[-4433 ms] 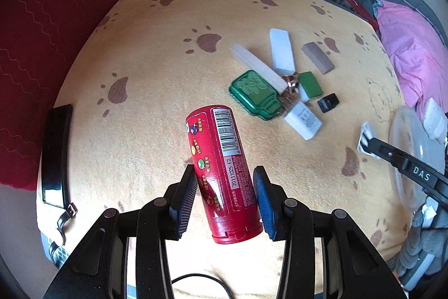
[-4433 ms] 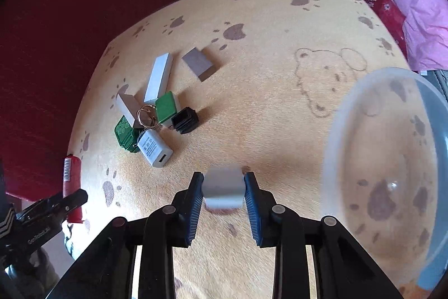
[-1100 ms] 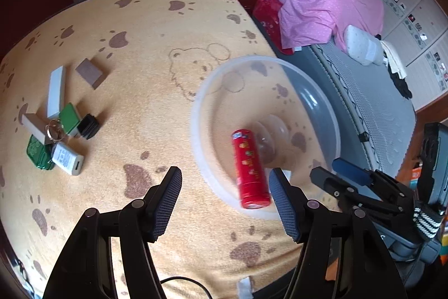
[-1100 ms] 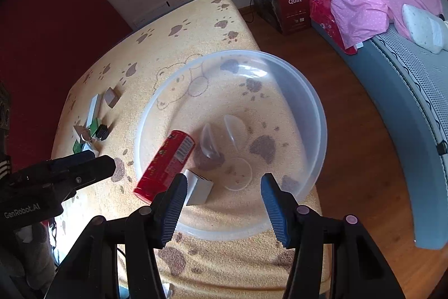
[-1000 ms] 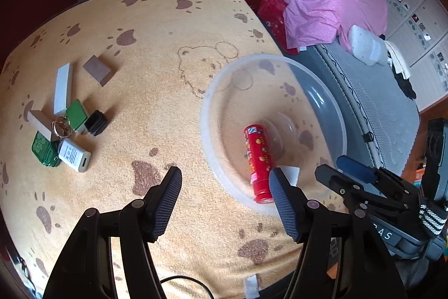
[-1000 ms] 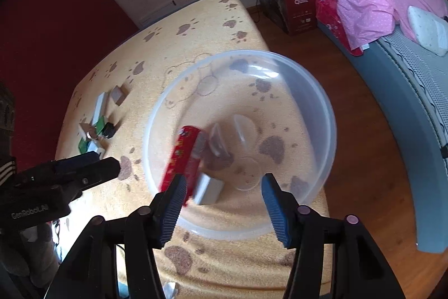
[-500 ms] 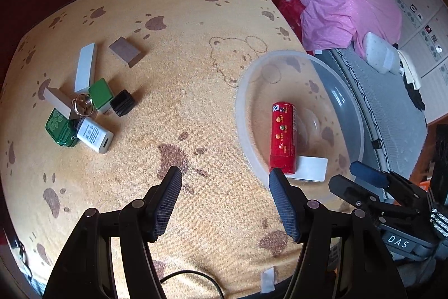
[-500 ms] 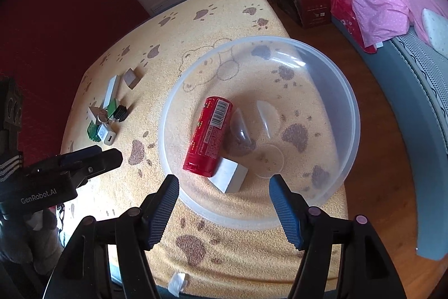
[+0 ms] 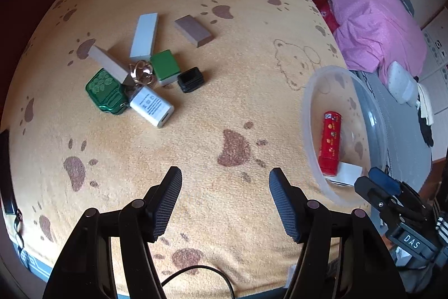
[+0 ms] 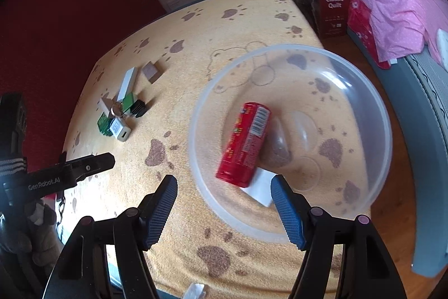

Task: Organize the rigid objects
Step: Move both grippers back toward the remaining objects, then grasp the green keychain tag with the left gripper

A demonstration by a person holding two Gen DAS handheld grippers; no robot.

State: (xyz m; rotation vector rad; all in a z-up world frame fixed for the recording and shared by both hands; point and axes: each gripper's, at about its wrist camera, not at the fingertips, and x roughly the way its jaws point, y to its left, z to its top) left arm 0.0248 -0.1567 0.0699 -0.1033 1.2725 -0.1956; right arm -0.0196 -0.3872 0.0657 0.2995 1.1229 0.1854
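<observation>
Two items are already sat in the clear plastic bowl (image 10: pixel 364 91): a red tube (image 10: pixel 245 143) lying on its side and a small white block (image 10: pixel 261 187) tucked against its lower end, touching it. Everything else is left out on the yellow paw-print cloth (image 9: pixel 196 147).

Going left to right in the left wrist view, a green tin (image 9: pixel 104 91) is found at the far left of the cluster, with a pale beige bar (image 9: pixel 107 63) leaning over its top edge. A metal key ring (image 9: pixel 142 73) is sat in the middle of the pile, just above a white charger (image 9: pixel 151 106). A long white bar (image 9: pixel 144 37) is pointed up and away from the ring, and a green block (image 9: pixel 164 66) is right beside it. A small black box (image 9: pixel 191 79) is next, touching or nearly touching the green block, hard to call from this angle. A brown block (image 9: pixel 193 30) is set apart, further back.

The left gripper (image 9: pixel 224 184) is hung over bare cloth between the cluster and the bowl, jaws parted about halfway, nothing between them. The bowl is over at the right edge of that view.

The right gripper (image 10: pixel 224 194) is held above the near rim of the bowl. Its jaws have just been opening and are spread wide, with nothing gripped; the tube and white block are seen in the gap but down in the bowl, clear of the pads.
</observation>
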